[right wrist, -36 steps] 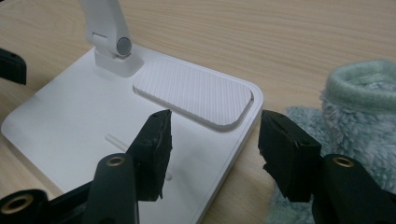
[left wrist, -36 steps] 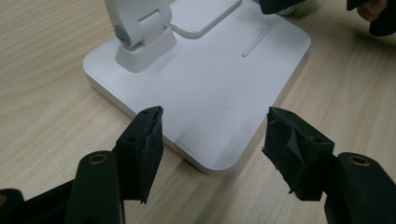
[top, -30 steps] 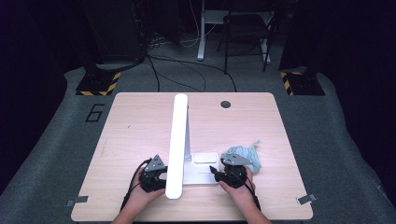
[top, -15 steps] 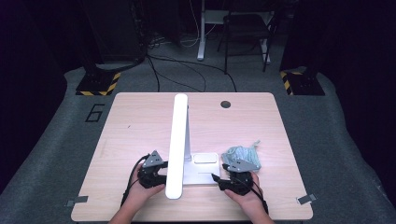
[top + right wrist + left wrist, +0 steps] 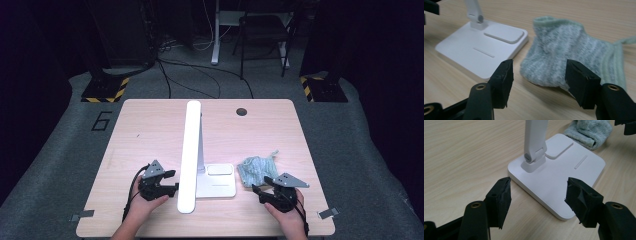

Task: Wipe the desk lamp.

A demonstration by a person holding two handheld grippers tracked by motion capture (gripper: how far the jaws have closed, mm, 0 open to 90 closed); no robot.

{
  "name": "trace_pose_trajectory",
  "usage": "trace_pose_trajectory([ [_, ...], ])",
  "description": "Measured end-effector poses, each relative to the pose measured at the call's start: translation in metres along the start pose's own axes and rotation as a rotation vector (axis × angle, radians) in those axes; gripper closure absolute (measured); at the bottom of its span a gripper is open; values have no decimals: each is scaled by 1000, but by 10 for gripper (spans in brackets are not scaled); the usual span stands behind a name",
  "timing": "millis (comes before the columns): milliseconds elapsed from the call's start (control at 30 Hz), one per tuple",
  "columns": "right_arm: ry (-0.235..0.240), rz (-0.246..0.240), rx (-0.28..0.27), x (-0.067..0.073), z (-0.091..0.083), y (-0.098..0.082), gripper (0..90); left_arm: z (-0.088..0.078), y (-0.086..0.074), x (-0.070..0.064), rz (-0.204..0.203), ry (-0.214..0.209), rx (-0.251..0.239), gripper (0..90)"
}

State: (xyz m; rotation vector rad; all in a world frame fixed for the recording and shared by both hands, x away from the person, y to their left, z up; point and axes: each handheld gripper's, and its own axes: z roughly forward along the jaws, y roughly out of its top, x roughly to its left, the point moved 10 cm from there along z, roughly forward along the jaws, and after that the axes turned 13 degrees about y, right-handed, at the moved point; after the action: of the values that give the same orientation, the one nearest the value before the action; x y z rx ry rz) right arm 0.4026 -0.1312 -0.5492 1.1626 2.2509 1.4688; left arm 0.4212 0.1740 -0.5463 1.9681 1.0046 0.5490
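Both grippers sit open and empty; right gripper [image 5: 263, 192] backed off the sock [image 5: 574, 55], fingers just widened, left gripper [image 5: 172, 181] at the lamp [image 5: 190, 150], whose head hides its base partly.

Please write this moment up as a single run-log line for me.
left gripper: open, at lamp base | right gripper: open, empty, facing sock | sock: on table, beside lamp base

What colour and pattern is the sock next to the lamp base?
The sock is pale green-grey with faint lighter stripes and a plain green cuff, clearest in the right gripper view.
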Motion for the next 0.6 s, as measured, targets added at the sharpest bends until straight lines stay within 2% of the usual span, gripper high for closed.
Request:
trace_pose_trajectory([
  [133,1,57,-14,-11,-1,-5,396,3,-3,2,12,4,21,369],
  [200,-8,59,-27,-14,-4,-4,396,6,-3,3,10,17,12,369],
  [233,-13,63,-31,-15,-4,-4,396,6,-5,4,27,18,25,369],
  [267,-18,72,-37,-16,-5,-4,396,7,-5,3,28,18,28,369],
  [333,-19,76,-43,-17,-4,-5,395,9,-6,3,42,23,32,369],
  [367,-8,73,-35,-17,-3,-6,396,11,-6,3,32,31,24,369],
  [400,-11,79,-33,-17,-3,-6,396,11,-6,4,47,28,35,368],
  [433,-6,79,-30,-16,-2,-7,396,13,-6,4,36,37,25,368],
  [500,-1,82,-33,-16,1,-7,396,12,-6,5,31,29,36,368],
  [533,6,91,-33,-14,2,-8,396,13,-5,5,26,37,21,368],
  [600,11,88,-32,-14,3,-8,396,11,-5,5,20,32,25,368],
])
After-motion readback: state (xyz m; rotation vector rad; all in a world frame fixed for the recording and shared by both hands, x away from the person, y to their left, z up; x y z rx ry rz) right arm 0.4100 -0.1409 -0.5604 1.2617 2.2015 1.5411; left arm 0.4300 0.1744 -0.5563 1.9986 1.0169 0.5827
